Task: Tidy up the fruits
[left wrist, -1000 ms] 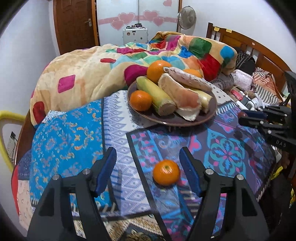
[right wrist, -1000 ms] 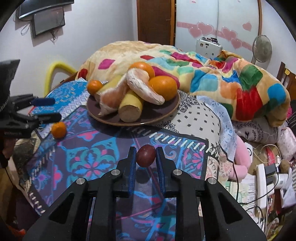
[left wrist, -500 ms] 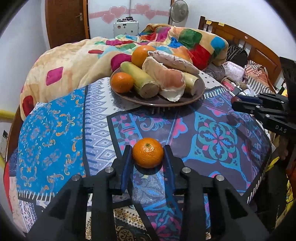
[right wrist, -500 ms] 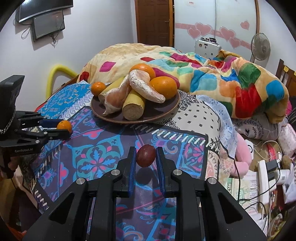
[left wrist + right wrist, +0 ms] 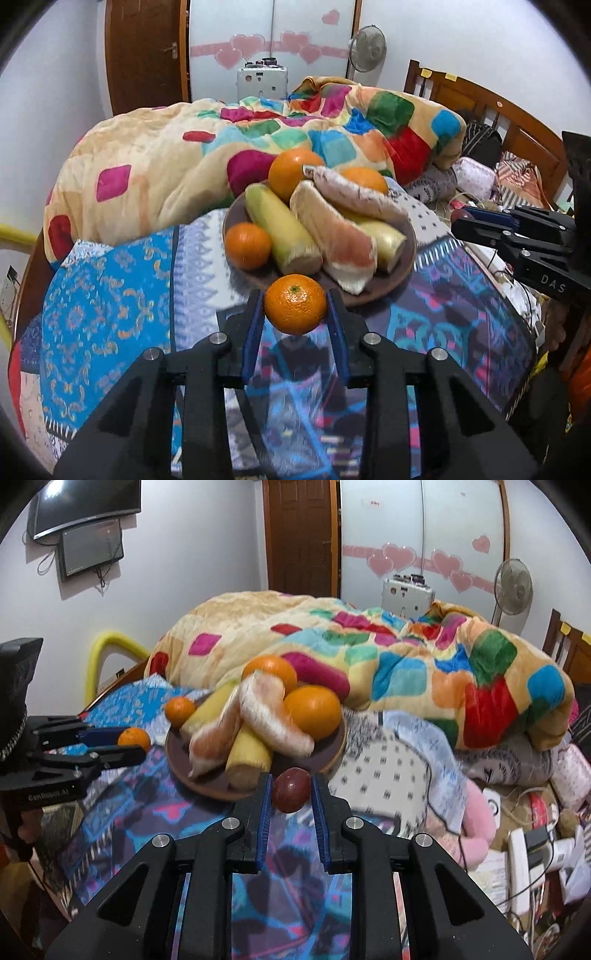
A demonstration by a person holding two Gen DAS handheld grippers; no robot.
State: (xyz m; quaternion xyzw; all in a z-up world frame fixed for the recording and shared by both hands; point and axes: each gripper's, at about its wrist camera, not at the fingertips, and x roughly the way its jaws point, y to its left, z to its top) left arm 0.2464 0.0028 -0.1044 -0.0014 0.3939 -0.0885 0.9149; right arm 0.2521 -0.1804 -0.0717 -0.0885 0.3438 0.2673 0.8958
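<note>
Tangerine point(image 5: 295, 304) now lifted, plate-side point(image 5: 391, 284).

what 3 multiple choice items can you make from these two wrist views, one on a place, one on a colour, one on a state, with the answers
1. Where is the brown plate of fruit?
A. on the patterned cloth, in front of the quilt
B. on the floor
C. on the wall shelf

2. What colour is the fruit in the right tongs?
A. green
B. dark reddish purple
C. white

3. What state are the left tongs in?
A. wide open, nothing between them
B. out of view
C. shut on a small orange

Answers:
1. A, the plate sits on the patterned cloth with the colourful quilt behind it.
2. B, the round fruit between the blue pads is dark reddish purple.
3. C, both pads press against the small orange's sides and it is off the cloth.
</note>
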